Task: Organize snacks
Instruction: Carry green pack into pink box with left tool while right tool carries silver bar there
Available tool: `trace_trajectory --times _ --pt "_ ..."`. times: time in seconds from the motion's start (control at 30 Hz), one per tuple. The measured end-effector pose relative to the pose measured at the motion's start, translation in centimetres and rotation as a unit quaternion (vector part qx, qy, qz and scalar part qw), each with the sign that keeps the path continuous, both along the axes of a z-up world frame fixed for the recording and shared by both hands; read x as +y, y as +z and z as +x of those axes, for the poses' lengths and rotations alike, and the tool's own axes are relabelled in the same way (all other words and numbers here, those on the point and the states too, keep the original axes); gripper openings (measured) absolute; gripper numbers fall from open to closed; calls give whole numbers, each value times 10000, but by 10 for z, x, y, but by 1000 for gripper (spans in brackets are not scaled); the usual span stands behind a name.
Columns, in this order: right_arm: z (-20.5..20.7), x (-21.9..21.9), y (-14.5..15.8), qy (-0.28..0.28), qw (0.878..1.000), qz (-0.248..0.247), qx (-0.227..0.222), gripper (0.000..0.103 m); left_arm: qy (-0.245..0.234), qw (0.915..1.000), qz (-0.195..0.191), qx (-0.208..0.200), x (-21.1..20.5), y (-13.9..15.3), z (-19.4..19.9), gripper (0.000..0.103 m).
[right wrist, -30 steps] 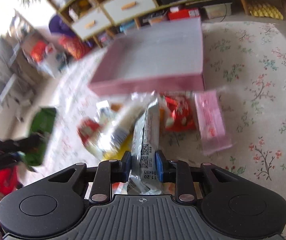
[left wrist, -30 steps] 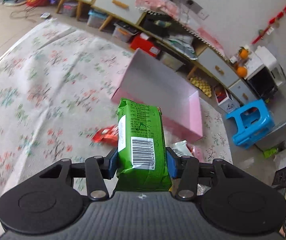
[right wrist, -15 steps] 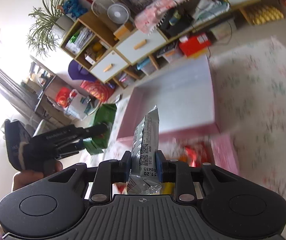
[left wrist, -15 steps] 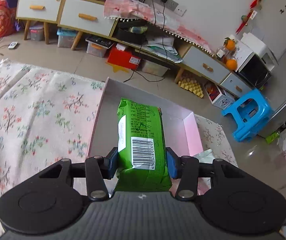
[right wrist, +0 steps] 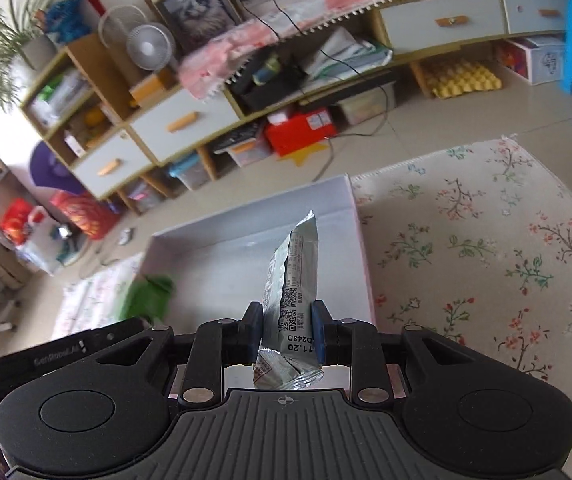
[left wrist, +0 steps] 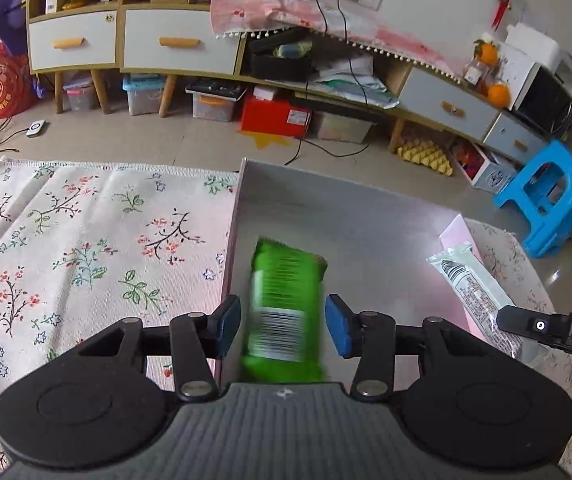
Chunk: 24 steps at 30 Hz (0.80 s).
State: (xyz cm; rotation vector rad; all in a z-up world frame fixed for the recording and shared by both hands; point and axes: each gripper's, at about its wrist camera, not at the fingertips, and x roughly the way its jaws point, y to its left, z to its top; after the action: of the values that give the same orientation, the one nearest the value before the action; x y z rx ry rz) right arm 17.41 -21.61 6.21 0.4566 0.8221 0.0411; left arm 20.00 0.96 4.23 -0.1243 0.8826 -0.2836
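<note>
- Currently the left gripper (left wrist: 283, 322) is over the near-left part of the pink box (left wrist: 366, 216); jaws are parted, both blue pads clear of the green snack pack (left wrist: 284, 304), gaps showing on each side.
- Green snack pack is motion-blurred, barcode end toward the camera, lying lengthwise between the jaws over the box's grey floor. Cannot tell if it rests on the floor.
- Right gripper (right wrist: 288, 334) has its jaws clamped narrow on a silver snack packet (right wrist: 294, 280), gripped near its lower end; the packet stands upright, top seal pointing away over the box.
- From the left wrist camera, the silver packet is above the box's right wall.
- Pink box sits on a floral tablecloth (left wrist: 86, 248) covering the table.
- Behind: tiled floor, low cabinet (left wrist: 174, 40) with orange handles, blue stool (left wrist: 546, 196).
</note>
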Motion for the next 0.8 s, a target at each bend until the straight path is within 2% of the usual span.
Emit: trace_trajectory --times 0.07,0.2,0.3,0.33,0.4,0.5,0.6,0.67,0.8 --pt "0 3 -4 8 9999 -130 77 28 -70 10000 -14 6 2 1 -3 48" --pt "-2 4 -8 99 9991 -399 73 28 -203 9995 163 156 1 -3 -6 47" --pt "-4 3 -7 158 9992 -337 133 30 -220 9991 15 362 4 -6 -9 50" --pt "-6 3 -6 192 9992 -297 159 35 -188 9991 -29 372 5 -5 -12 50" --pt "-8 2 -2 331 9993 -124 119 36 -108 9987 -214 454 9 -4 -15 53" --pt "-6 1 -11 424 9983 -55 397 37 -93 9983 -261 522 8 -4 -19 55" --pt "-8 2 -17 423 9984 -183 324 40 -15 9984 -236 512 7 -1 -22 56" --pt "-12 2 -10 240 9981 -554 82 40 -5 9984 -308 466 9 3 -23 63" --pt "-17 -8 5 219 9997 -45 13 40 72 9984 -422 366 16 10 -25 62"
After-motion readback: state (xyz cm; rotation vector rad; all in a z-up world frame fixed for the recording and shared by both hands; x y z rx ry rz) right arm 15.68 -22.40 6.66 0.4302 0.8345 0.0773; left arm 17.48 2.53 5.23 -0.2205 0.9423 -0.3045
